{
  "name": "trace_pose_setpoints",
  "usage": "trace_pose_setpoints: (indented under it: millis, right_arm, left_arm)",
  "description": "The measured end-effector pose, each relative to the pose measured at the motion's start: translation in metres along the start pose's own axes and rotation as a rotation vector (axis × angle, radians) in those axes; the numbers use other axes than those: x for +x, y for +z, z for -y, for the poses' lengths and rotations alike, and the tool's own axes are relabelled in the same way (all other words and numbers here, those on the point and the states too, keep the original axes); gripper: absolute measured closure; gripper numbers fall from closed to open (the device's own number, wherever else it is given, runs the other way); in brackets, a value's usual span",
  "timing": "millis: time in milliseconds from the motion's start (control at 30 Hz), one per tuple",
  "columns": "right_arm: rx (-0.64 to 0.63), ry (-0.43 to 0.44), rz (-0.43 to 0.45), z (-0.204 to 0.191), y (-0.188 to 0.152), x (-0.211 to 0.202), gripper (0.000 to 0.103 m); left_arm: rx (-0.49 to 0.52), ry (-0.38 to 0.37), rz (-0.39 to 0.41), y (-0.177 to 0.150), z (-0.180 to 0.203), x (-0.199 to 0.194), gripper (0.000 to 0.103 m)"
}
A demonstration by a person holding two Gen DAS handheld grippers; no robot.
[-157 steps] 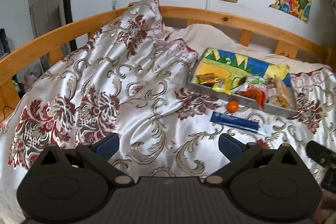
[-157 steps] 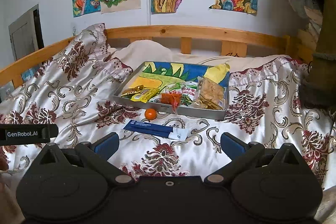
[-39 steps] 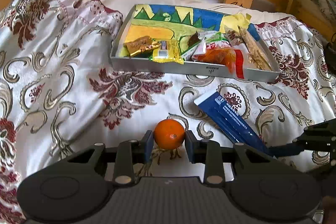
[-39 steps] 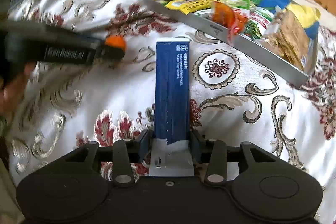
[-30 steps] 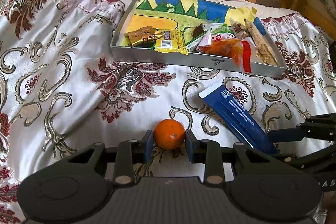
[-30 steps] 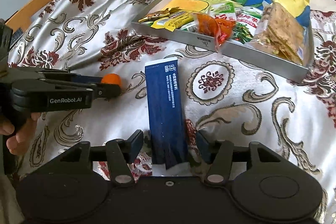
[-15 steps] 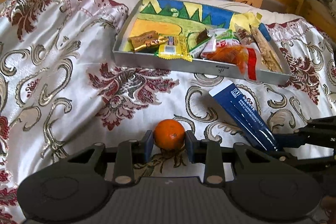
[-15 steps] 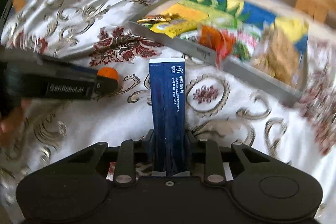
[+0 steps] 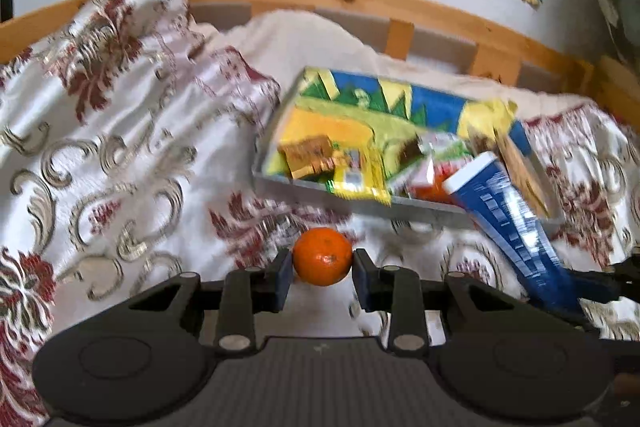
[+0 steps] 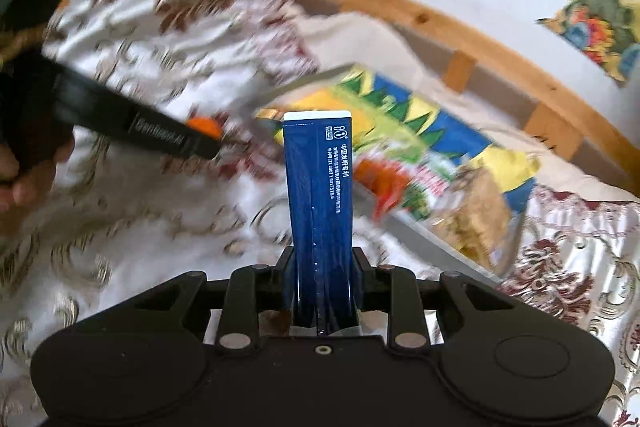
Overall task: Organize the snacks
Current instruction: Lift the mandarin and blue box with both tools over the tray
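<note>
My left gripper (image 9: 322,269) is shut on a small orange (image 9: 322,256) and holds it above the bedspread, in front of the grey snack tray (image 9: 304,185). My right gripper (image 10: 322,281) is shut on a long blue packet (image 10: 320,195), which points up and forward toward the tray (image 10: 404,227). In the left wrist view the blue packet (image 9: 508,223) shows at the right, its top end over the tray's near right corner. In the right wrist view the left gripper (image 10: 200,143) with the orange (image 10: 204,126) is at the left. The tray holds several wrapped snacks.
The tray lies on a white and maroon floral bedspread (image 9: 120,155) with a raised fold at the left. A wooden bed rail (image 9: 360,3) and a white pillow (image 9: 304,39) lie behind the tray. Posters hang on the wall.
Both grippers have lifted their loads off the bedspread and moved toward the tray. The blue packet's top end now overlaps the tray's near right corner.
</note>
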State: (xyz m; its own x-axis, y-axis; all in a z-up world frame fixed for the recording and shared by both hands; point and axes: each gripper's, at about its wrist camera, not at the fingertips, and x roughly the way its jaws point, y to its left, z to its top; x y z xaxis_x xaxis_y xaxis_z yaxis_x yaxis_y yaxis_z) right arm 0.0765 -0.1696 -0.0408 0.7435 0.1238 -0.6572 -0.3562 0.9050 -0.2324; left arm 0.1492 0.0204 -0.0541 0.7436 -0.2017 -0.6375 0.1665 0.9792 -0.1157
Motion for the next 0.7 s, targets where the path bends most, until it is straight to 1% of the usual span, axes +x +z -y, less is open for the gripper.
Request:
trace_pose_setpoints:
  millis: [67,200,333,467,567,700]
  right_arm:
    - [0.031,-0.017,0.024,0.008,0.006,-0.002,0.074]
    - [0.075,-0.044,0.072,0.025,0.02,0.0,0.074]
    - [0.069,-0.076,0.129,0.046,0.035,0.007,0.074]
    - [0.137,-0.106,0.181,0.077,0.044,0.02,0.074]
    - [0.163,-0.108,0.192,0.091,0.048,0.036,0.073]
    - [0.161,-0.129,0.156,0.097,0.049,0.063,0.073]
  left_arm:
    - [-0.014,0.011,0.041,0.006,0.001,-0.003,0.067]
    - [-0.066,0.007,0.104,0.019,0.001,-0.005,0.067]
    - [-0.038,0.002,0.15,0.04,0.01,0.009,0.067]
    - [-0.043,-0.027,0.214,0.06,0.023,0.03,0.067]
    - [-0.031,-0.034,0.215,0.069,0.031,0.05,0.067]
    - [-0.043,-0.072,0.19,0.078,0.034,0.078,0.067]
